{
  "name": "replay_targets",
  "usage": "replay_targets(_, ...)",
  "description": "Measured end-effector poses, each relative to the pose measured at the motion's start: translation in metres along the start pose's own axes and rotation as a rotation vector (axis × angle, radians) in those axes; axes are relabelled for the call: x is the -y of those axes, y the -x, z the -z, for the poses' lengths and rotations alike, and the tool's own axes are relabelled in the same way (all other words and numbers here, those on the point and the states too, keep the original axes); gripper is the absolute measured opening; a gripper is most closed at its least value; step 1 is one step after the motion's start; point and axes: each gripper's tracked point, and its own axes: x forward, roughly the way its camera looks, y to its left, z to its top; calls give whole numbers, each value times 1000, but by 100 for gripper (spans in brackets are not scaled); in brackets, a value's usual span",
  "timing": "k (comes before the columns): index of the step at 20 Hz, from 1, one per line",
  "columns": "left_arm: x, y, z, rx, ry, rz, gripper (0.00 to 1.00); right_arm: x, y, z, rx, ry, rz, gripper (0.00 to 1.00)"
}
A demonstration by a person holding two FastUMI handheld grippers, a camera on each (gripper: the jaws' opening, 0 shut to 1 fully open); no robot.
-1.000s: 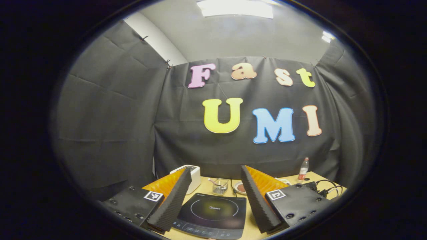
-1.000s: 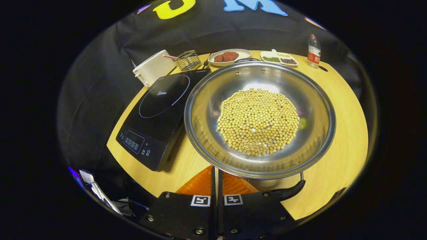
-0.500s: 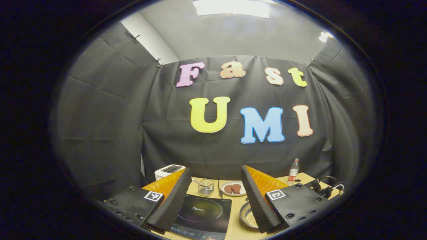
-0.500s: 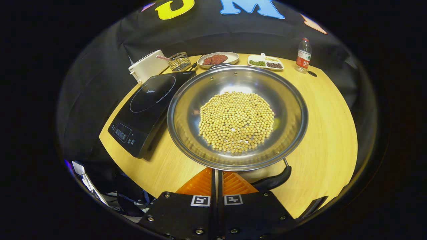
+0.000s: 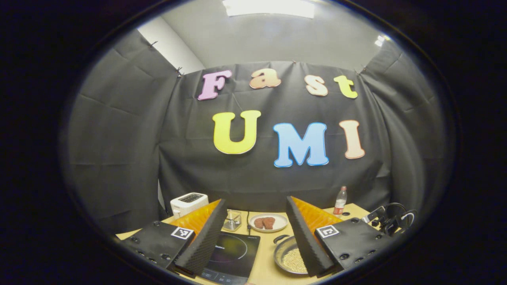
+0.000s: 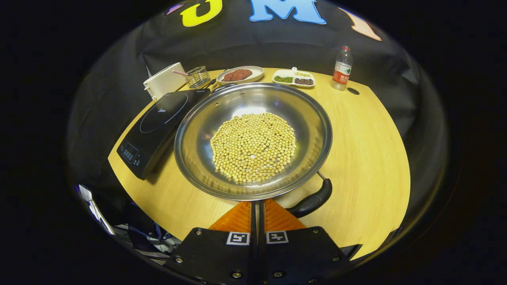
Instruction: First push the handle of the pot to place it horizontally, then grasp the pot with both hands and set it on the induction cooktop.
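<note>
Your right claw point(image 6: 257, 206), fingers closed together, has drawn back from the pot point(image 6: 253, 140); its handle point(image 6: 311, 201) now angles rightward. The pot sits on the worktop point(image 6: 368, 158) beside the cooktop point(image 6: 156, 126). Your left claw point(image 5: 255, 237) stays open, unloaded; the two-handed lift remains.

No text reads with certainty. Cooktop point(image 6: 158, 118), left: a small pale brand word on the glass, too small to make out; the panel marks at its near end likewise. Bottle point(image 6: 342, 65), far right: red label, print unreadable. Square black-and-white coded markers point(image 6: 237, 238): two side by side on the right gripper point(image 6: 257, 202), one on each finger base of the left gripper point(image 5: 256, 199).
</note>
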Motion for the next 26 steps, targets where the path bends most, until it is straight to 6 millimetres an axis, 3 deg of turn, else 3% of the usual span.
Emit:
replay_targets(5,30,-10,6,-12,-4,-13,96,40,-1,-9,25,71,47,1)
replay_targets(8,52,-17,12,-34,-7,-18,97,71,-3,-22,67,122,120,1)
replay_targets(14,84,-26,27,-79,-12,-52,94,107,-12,-51,147,84,117,1)
replay_targets(16,91,-26,38,-106,-10,-57,99,116,-17,-58,159,67,118,1)
replay_targets(20,95,-34,59,-143,-33,-66,96,132,-24,-73,196,60,131,1)
replay_targets(23,96,-47,84,-183,-48,-56,97,141,-15,-91,270,30,148,1)
replay_targets(26,94,-63,123,-252,-55,-33,97,144,2,-107,363,-50,152,1)
